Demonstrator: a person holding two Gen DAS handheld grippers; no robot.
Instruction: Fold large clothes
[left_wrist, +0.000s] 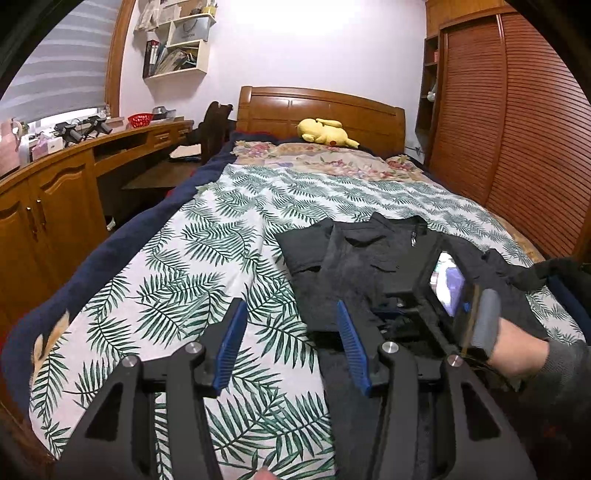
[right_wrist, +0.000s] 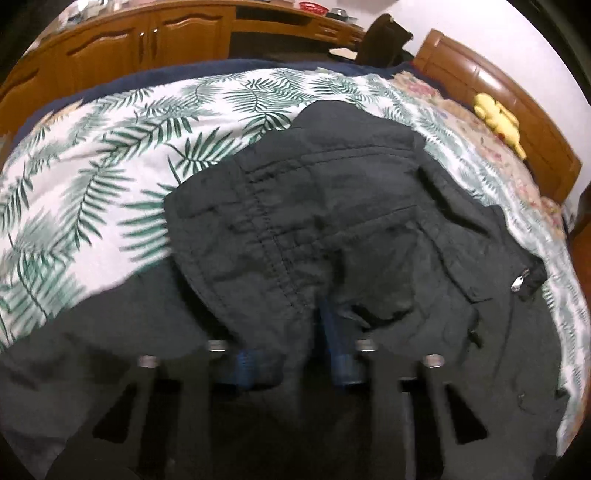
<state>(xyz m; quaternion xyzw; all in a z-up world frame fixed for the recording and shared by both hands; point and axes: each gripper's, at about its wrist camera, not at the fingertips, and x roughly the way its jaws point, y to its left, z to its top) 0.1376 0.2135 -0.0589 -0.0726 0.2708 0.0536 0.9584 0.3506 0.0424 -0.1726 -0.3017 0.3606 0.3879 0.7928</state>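
A black jacket (left_wrist: 373, 258) lies partly folded on the bed's leaf-print sheet (left_wrist: 177, 266), toward the wardrobe-side edge and well short of the headboard (left_wrist: 317, 107), where a yellow plush toy (left_wrist: 325, 132) rests. The left gripper (left_wrist: 295, 332) hovers with its blue pads (left_wrist: 232, 347) apart and nothing between them, one over the sheet and the other over the jacket's near edge. The right gripper (right_wrist: 295, 332), held by a hand (left_wrist: 517, 350), points down into the jacket with a fold of black cloth bunched between its nearly closed fingers, pinching it
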